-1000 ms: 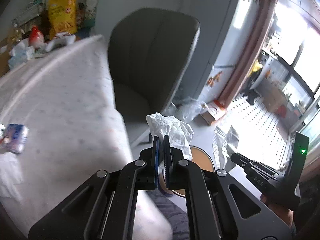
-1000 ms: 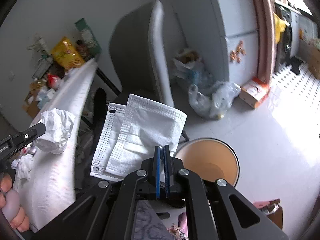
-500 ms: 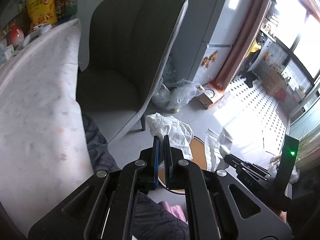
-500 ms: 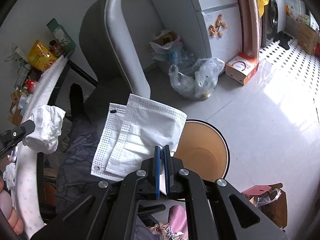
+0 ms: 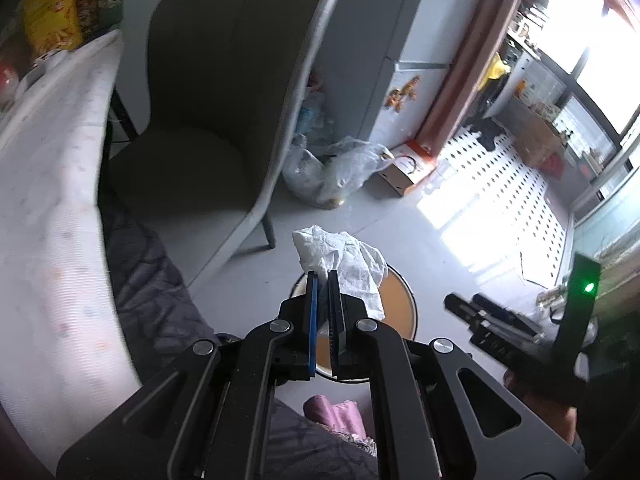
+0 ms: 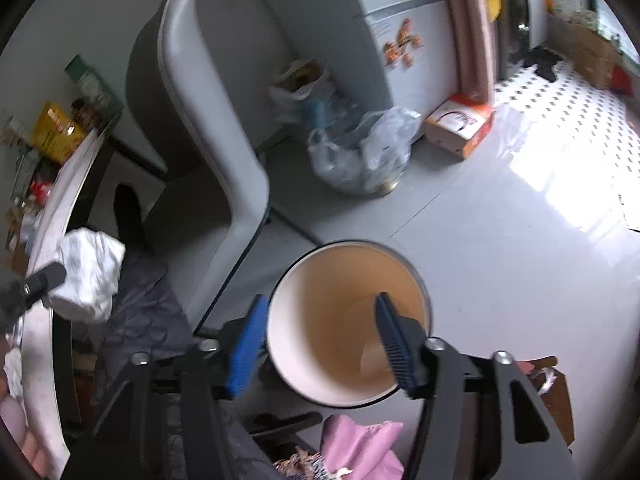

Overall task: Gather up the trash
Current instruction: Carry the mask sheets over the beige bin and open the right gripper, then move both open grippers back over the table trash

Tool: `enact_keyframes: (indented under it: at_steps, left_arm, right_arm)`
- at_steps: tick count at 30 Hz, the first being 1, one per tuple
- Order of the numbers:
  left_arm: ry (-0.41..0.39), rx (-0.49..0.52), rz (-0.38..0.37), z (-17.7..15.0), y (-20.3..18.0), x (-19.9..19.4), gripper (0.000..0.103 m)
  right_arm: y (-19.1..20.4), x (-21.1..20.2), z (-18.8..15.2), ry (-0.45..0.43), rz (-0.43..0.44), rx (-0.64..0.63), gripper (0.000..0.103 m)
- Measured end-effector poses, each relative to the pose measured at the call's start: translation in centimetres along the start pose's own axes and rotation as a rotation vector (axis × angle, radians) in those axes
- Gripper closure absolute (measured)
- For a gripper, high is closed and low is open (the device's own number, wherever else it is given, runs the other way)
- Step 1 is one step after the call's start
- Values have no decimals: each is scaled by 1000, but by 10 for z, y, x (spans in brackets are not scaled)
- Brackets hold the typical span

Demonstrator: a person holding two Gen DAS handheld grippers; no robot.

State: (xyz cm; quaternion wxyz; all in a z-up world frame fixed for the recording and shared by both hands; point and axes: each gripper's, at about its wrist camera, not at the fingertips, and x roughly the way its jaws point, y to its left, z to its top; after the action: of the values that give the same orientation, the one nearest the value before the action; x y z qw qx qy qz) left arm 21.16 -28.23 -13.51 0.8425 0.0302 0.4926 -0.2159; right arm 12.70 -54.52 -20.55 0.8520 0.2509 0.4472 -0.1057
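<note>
Grey floor holds a bin (image 6: 348, 330); the right gripper (image 6: 316, 332) is opening empty above it, the left gripper (image 5: 323, 280) clamps a tissue (image 5: 340, 260).

A crumpled white tissue (image 5: 344, 256) sits at centre frame, pinched at its lower edge, above a round bin (image 6: 348, 328) with a tan inside, standing open on the floor, lower centre.
</note>
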Motion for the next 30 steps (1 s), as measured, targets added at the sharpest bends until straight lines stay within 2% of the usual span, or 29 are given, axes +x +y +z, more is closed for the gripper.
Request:
enact_keyframes:
  at_steps: [3, 8, 10, 12, 13, 15, 18, 22, 30]
  left_arm:
    - [31, 17, -17, -1, -12, 11, 98]
    - [57, 60, -55, 5, -40, 25, 97]
    - [73, 56, -71, 8, -47, 32, 83]
    - [79, 32, -86, 11, -47, 35, 34]
    - [60, 17, -87, 13, -46, 32, 29]
    - [16, 8, -63, 16, -45, 22, 25]
    - [4, -3, -30, 19, -40, 15, 19]
    - [-41, -31, -25, 21, -27, -3, 11]
    - [-142, -106, -30, 22, 7, -49, 8]
  right_arm:
    - [-13, -21, 8, -81, -39, 30, 17]
    - [-26, -37, 17, -113, -40, 56, 14]
    - [-31, -40, 18, -123, -39, 66, 13]
    - [-35, -40, 19, -123, -38, 78, 13]
    - [-36, -40, 20, -121, -35, 80, 13]
    - [-37, -40, 21, -125, -34, 76, 13]
    - [-34, -41, 21, -132, -25, 72, 13]
    - [-26, -43, 20, -132, -14, 61, 11]
    - [18, -66, 25, -183, 39, -17, 8]
